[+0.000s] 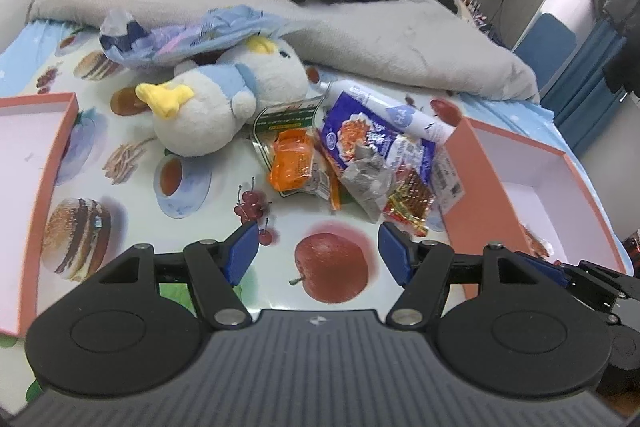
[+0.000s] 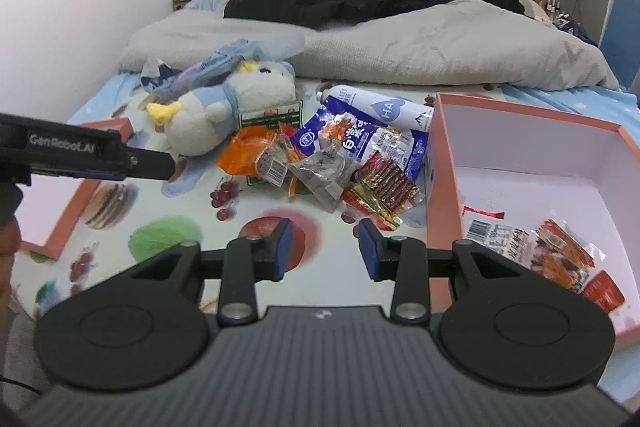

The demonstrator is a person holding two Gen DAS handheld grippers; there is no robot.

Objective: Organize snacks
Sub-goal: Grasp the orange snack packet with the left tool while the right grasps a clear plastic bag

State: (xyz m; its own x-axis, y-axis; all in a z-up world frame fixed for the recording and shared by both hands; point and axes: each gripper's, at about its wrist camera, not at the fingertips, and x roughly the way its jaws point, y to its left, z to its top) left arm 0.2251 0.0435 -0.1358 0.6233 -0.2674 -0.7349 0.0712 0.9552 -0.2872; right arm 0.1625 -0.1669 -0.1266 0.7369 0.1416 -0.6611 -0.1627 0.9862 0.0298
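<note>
Food-print bedsheet [image 2: 168,211], right pink box [image 2: 532,155] holding snack packets [image 2: 548,259], left pink box [image 1: 24,163]

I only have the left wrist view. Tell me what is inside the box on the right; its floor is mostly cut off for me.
Observer: The right box already holds a few snack packets near its front corner.
Operator: Report the right gripper's state.
Observer: The right gripper is open and empty, hovering short of the snack pile.
Operator: Now say what sits nearest its fingers.
Observer: A red-and-gold packet at the pile's near edge, beside the box wall.
</note>
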